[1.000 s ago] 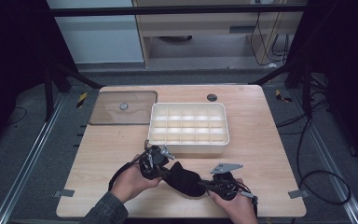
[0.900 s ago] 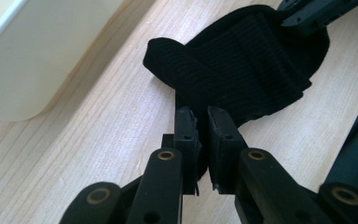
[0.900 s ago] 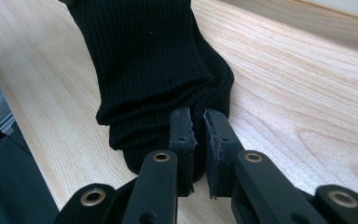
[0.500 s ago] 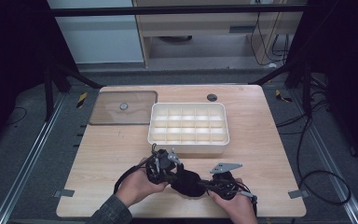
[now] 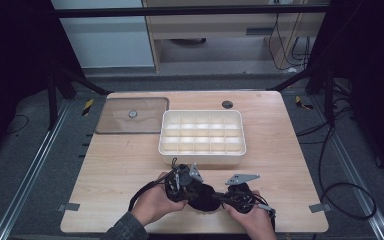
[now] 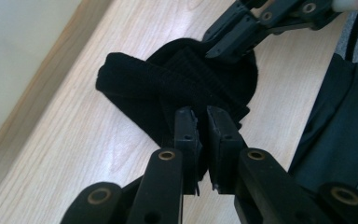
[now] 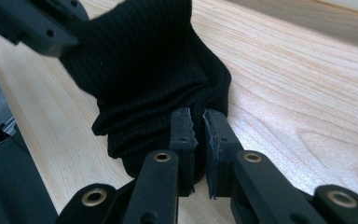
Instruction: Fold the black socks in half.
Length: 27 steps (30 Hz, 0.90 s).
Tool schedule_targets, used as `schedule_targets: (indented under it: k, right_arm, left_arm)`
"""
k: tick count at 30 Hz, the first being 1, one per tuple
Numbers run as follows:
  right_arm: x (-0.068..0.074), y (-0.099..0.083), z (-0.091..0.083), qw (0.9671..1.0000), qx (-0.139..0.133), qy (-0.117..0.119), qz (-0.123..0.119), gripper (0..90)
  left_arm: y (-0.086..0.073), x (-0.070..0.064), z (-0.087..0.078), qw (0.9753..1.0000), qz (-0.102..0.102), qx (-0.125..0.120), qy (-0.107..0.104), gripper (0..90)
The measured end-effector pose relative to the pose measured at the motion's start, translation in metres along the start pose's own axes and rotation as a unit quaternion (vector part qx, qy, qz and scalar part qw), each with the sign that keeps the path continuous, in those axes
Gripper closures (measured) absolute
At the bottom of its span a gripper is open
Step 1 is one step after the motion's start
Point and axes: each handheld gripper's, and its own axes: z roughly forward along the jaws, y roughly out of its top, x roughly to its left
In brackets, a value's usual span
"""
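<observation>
Black knit sock (image 5: 204,196) sits at the near edge of the desk (image 5: 120,165), between your two hands. It is bunched and partly folded over on itself, resting on the wood.

Left gripper (image 6: 202,119): jaws pinched down on a fold of the sock, only a thin gap between them, with fabric caught in it. Right gripper (image 7: 198,122): same state, jaws closed on the ribbed edge of the sock from the other side. In the high view you hold the left gripper (image 5: 180,176) and the right gripper (image 5: 236,190) close together, one at each end of the bundle.

White tray (image 5: 202,150) with many compartments stands just beyond the grippers, mid-desk. Every cell looks empty from above. Clear lid (image 5: 132,115) lies flat to the tray's left, touching or nearly touching it; cannot tell which.

Progress, as a judgement: you appear to be mid-fold or mid-roll. The grasp on both ends is done and the sock is already doubled into a lump, but it is loose and uneven, not yet a tidy bundle. Left to do, likely: finish the fold, then carry it to a tray cell. Nothing is in the tray yet, and the lid is still off.
</observation>
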Motion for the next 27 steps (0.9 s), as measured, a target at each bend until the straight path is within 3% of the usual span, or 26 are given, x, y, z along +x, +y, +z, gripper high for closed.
schedule_targets:
  k: [15, 27]
  right_arm:
    - [-0.001, 0.000, 0.001, 1.0000, 0.000, 0.001, 0.000, 83.3]
    - [-0.001, 0.000, 0.002, 1.0000, 0.002, 0.001, 0.004, 83.5]
  left_arm:
    - [0.014, -0.014, 0.008, 0.9997, 0.025, 0.000, -0.006, 83.4]
    - [0.022, -0.022, 0.011, 0.9994, 0.032, -0.006, -0.012, 84.2]
